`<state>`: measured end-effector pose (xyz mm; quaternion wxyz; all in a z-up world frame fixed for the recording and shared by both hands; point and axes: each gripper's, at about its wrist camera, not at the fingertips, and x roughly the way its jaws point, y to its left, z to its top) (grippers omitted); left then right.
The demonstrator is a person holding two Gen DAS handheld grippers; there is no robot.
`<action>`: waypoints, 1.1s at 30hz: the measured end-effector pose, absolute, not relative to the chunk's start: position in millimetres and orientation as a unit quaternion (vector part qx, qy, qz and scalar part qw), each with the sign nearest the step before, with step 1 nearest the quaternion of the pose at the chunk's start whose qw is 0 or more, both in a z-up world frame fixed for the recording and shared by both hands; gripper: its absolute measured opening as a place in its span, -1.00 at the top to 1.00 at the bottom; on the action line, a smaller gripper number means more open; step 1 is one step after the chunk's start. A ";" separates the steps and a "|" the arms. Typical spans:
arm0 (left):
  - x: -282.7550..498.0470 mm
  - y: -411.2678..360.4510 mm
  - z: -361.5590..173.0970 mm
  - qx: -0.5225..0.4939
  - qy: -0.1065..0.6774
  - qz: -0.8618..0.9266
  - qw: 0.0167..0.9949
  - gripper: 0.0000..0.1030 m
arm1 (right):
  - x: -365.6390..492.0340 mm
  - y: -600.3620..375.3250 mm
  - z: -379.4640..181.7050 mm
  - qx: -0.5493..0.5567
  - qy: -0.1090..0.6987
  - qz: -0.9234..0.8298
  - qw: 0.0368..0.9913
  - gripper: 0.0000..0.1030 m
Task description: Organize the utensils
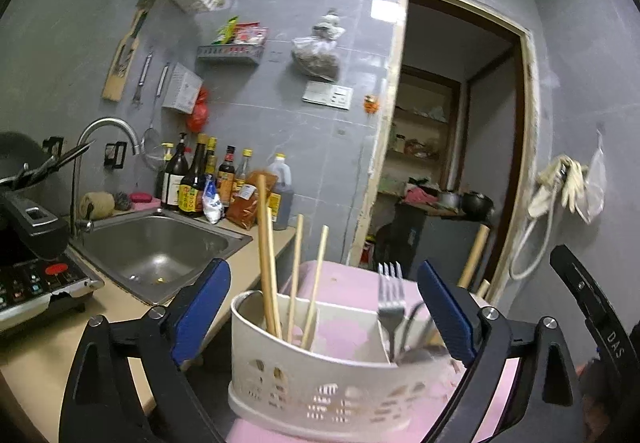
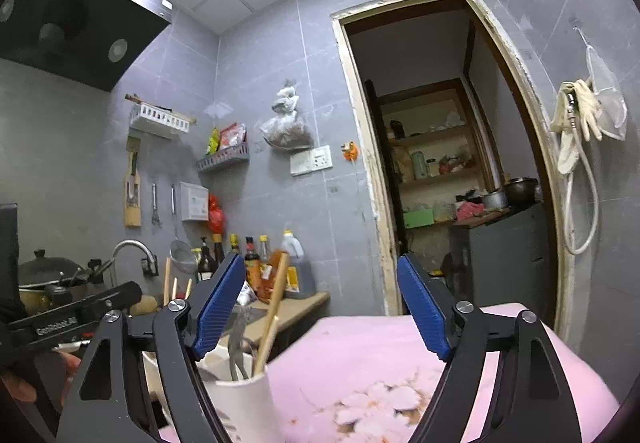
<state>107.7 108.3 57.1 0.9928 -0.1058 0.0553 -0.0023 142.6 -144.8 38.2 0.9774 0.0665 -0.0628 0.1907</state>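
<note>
Nearest to you in the left wrist view, your left gripper [image 1: 324,319] stands spread wide, its blue pads on either side of the white utensil holder [image 1: 320,379] without pressing on it; the holder sits between the fingers and just ahead of them, on a pink cloth [image 1: 344,283]. Inside it, toward the left finger, wooden chopsticks [image 1: 272,267] stand upright, and toward the right finger a metal fork [image 1: 390,303] stands tines up in a separate compartment beside other, blurred cutlery. Beyond the left finger lies the steel sink [image 1: 160,247] with sauce bottles [image 1: 200,179] behind it. In the right wrist view, your right gripper [image 2: 320,307] is also spread, with nothing between its pads; the same holder [image 2: 244,403] lies low, behind its left finger [image 2: 218,303] and just inside it, with a wooden handle [image 2: 274,315] leaning out of the rim. The pink cloth [image 2: 400,363] runs beneath and ahead of the open fingers. Part of your hand shows at the far left edge, behind the other gripper's black frame.
</note>
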 end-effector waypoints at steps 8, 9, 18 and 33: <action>93.0 90.8 51.5 -0.071 0.077 -0.027 0.994 -0.84 | 115.7 -160.5 35.2 0.042 -0.040 0.165 0.985 -0.79; 91.3 89.3 49.9 -0.070 0.081 -0.031 0.994 -0.84 | 112.0 -162.5 34.9 0.039 -0.036 0.161 0.985 -0.83; 67.1 77.2 36.5 -0.055 0.100 -0.047 0.992 -0.84 | 79.9 -175.3 30.6 -0.001 -0.006 0.138 0.990 -1.00; 33.8 70.3 12.0 -0.034 0.122 -0.048 0.991 -0.84 | 37.6 -192.7 16.3 -0.019 0.036 0.084 0.996 -1.00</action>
